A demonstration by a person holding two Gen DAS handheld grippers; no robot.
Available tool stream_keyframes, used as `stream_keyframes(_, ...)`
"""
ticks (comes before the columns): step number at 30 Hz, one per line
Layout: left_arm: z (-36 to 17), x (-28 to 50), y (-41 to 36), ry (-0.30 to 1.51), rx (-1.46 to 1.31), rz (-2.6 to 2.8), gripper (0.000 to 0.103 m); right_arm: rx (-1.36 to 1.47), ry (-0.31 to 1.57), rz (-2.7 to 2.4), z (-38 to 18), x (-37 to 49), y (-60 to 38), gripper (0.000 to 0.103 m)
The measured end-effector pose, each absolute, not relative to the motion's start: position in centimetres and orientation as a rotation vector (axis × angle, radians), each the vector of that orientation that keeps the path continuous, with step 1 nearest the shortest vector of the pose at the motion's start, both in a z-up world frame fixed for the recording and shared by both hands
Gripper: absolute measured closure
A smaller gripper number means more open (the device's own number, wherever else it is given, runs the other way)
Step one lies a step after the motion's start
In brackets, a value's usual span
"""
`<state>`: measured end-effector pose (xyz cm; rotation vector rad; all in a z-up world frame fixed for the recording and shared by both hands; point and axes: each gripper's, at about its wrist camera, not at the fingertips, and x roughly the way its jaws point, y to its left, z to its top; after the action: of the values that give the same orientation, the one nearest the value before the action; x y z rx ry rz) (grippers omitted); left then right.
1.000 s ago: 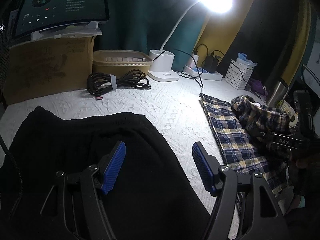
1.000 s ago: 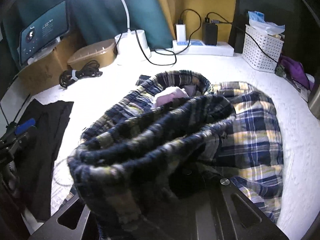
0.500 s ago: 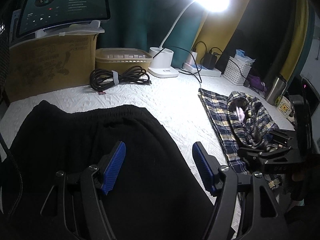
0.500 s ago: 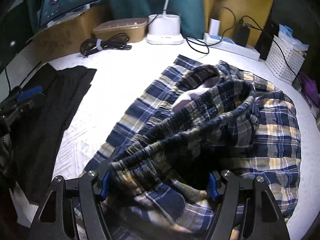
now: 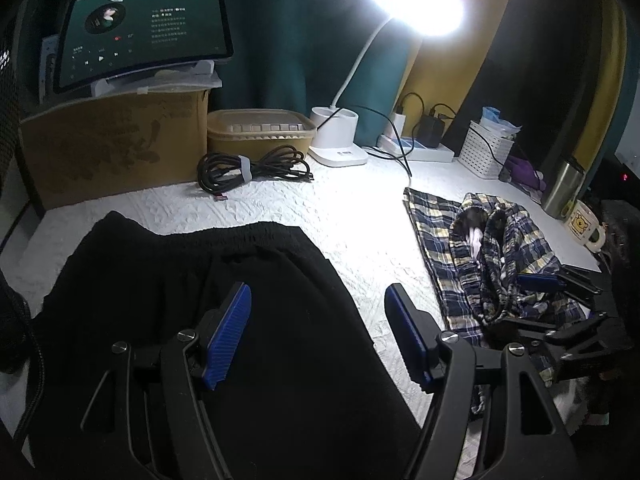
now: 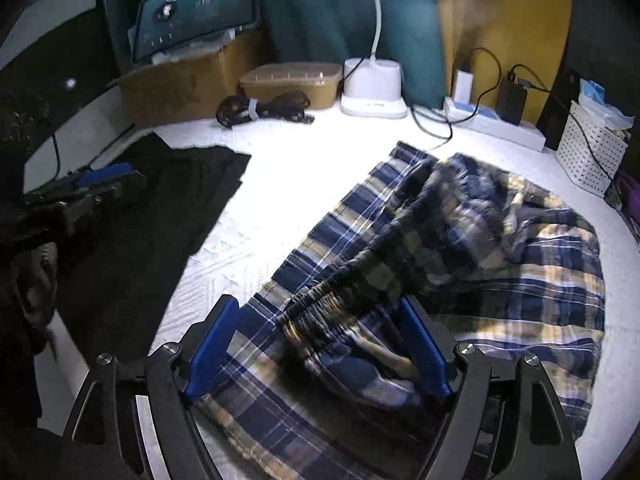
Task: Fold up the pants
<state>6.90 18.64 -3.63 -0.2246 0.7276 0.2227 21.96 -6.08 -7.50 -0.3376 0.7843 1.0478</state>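
Note:
Blue and yellow plaid pants (image 6: 460,248) lie partly folded and bunched on the white quilted table; they also show in the left wrist view (image 5: 492,256). My right gripper (image 6: 316,348) is open, its blue pads on either side of the plaid waistband, which lies loose between them. Black pants (image 5: 224,320) lie flat at the left; they also show in the right wrist view (image 6: 160,208). My left gripper (image 5: 318,332) is open and empty just above the black pants.
At the back stand a cardboard box (image 5: 112,144) with a tablet (image 5: 140,32) on it, a lidded tub (image 5: 260,130), a coiled black cable (image 5: 252,166), a lit desk lamp (image 5: 340,136), a power strip (image 5: 416,148) and a white basket (image 5: 486,154). A steel bottle (image 5: 562,190) and mug (image 5: 582,226) stand at the right.
My right gripper has lowered the bunched plaid waistband onto the table and opened, letting it go. My left gripper has stayed open over the black pants.

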Motion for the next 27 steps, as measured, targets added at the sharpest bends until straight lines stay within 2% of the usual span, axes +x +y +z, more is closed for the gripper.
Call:
stream_keyframes(3,-3.1,7.3,17.7,0.726,-0.209,0.239,0.034,-0.311,0.743,1.058,-6.2,22.2,-7.8,0.008)
stream_keyframes(4,-2.9,7.3,17.4,0.725,-0.203,0.242,0.034,-0.299,0.734,1.058,-5.8,22.4,-8.3,0.007)
stream_keyframes(12,-1.4,9.8,13.1,0.716,-0.139,0.214,0.034,-0.220,0.709,0.987,-4.9,25.7,-14.1,0.007)
stream_keyframes(27,-1.6,16.7,5.5,0.776,-0.044,0.099,0.034,-0.076,0.762,0.825,-7.4,32.3,-23.2,0.007)
